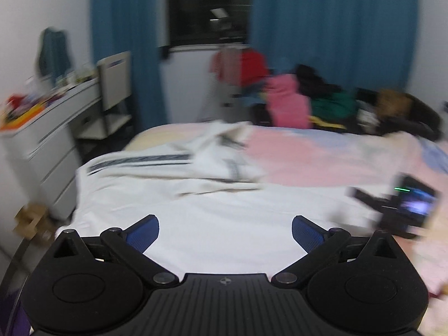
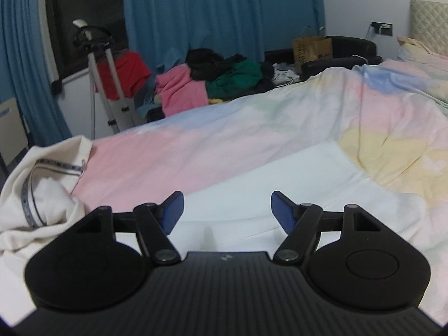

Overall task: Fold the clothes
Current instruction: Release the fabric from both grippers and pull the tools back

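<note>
Left gripper spread wide, blue pads well apart, nothing between them, hanging above the white garment on the bed. Right gripper open too, a bit narrower, empty, over a flat white part of the garment. The garment's bunched, striped part lies to its left. Clothes pile beyond the bed.

We are in a home bedroom; a bed under a pastel quilt fills the room; blue curtains flank a dark window; a white chest of drawers stands cluttered by the wall; loose clothes lie heaped beyond the bed.
</note>
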`<state>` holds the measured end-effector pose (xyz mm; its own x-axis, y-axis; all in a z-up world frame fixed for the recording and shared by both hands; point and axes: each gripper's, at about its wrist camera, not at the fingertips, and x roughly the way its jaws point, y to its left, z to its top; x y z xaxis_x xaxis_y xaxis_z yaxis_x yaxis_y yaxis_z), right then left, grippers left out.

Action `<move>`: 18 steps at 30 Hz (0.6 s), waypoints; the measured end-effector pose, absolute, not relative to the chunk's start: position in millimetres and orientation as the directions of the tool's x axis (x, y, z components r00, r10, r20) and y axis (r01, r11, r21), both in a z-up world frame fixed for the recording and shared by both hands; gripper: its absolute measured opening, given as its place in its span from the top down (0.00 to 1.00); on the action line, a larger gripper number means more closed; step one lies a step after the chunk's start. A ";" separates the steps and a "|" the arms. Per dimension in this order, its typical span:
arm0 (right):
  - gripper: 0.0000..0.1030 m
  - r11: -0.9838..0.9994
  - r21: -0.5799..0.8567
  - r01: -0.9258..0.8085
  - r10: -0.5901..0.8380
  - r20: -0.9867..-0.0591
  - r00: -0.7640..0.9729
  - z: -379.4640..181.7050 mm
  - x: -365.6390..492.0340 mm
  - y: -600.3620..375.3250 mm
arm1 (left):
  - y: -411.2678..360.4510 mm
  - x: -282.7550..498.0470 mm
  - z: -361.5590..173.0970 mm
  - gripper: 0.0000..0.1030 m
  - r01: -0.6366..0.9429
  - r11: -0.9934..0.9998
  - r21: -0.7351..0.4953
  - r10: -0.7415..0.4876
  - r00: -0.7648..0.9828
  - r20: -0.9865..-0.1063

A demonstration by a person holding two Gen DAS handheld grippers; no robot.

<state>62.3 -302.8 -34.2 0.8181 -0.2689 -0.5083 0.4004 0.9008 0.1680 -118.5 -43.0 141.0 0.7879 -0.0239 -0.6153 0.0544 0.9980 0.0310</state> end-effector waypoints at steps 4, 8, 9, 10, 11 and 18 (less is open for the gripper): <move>0.31 0.898 0.182 0.401 -0.259 -0.519 0.814 -36.0 65.4 -304.9 | -85.1 -142.9 158.0 0.00 0.185 0.982 0.036 -0.129 0.798 -0.589; 0.31 0.880 0.223 0.419 -0.249 -0.534 0.808 -38.9 66.4 -310.9 | -104.5 -154.9 164.9 0.00 0.259 0.965 0.033 -0.199 0.811 -0.550; 0.31 0.875 0.235 0.423 -0.245 -0.538 0.807 -39.5 66.5 -313.0 | -105.9 -153.0 164.9 0.00 0.265 0.964 0.037 -0.202 0.812 -0.548; 0.31 0.870 0.246 0.427 -0.242 -0.541 0.805 -40.1 66.6 -315.2 | -102.7 -149.0 163.6 0.00 0.255 0.966 0.033 -0.196 0.814 -0.547; 0.31 0.865 0.257 0.431 -0.239 -0.544 0.804 -40.7 66.7 -317.3 | -99.9 -145.6 162.5 0.00 0.247 0.969 0.028 -0.192 0.816 -0.546; 0.31 0.859 0.279 0.430 -0.222 -0.554 0.802 -42.7 70.0 -317.2 | -103.6 -131.6 160.7 0.00 0.255 0.967 0.017 -0.202 0.803 -0.561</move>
<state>70.0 -317.2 -42.7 0.8021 -0.2216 -0.5545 0.4301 0.8586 0.2790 -131.6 -103.6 160.7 0.8030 -0.2018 -0.5607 0.2550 0.9668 0.0172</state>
